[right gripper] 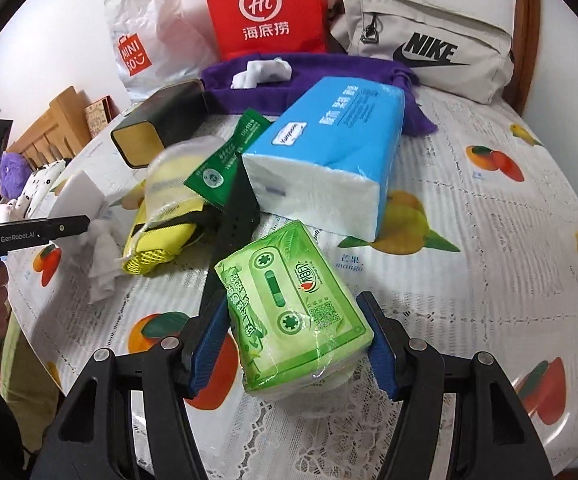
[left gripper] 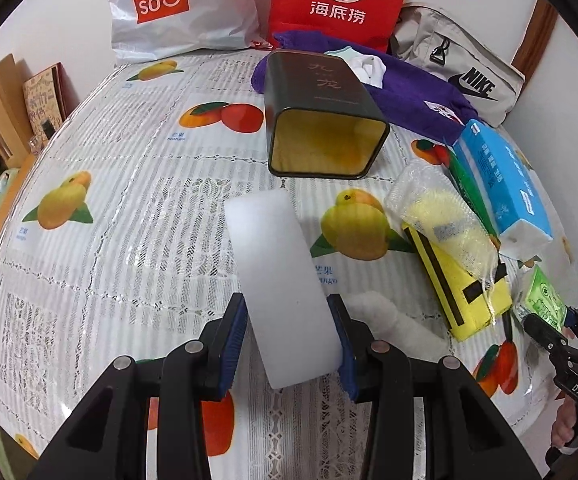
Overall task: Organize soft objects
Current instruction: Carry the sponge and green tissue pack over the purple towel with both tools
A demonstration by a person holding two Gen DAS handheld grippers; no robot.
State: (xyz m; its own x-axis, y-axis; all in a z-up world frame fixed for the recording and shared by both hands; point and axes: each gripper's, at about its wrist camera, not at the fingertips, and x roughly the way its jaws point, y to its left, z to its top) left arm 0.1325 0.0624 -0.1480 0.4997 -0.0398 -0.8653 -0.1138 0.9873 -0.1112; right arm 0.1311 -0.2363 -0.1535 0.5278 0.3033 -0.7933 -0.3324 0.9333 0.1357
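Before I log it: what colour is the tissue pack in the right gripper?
Bright green tissue pack with a cassette print, clearest in the right wrist view.

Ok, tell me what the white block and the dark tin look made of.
White block: probably foam sponge, matte, uniform white, no sheen. Dark tin: likely metal, glossy dark outside, golden reflective inside, thin rolled rim.

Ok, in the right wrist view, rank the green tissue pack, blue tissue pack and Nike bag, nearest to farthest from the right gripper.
1. Green tissue pack, between the right gripper's fingers.
2. Blue tissue pack, just beyond, mid-table.
3. Nike bag, at the back against the wall, right.
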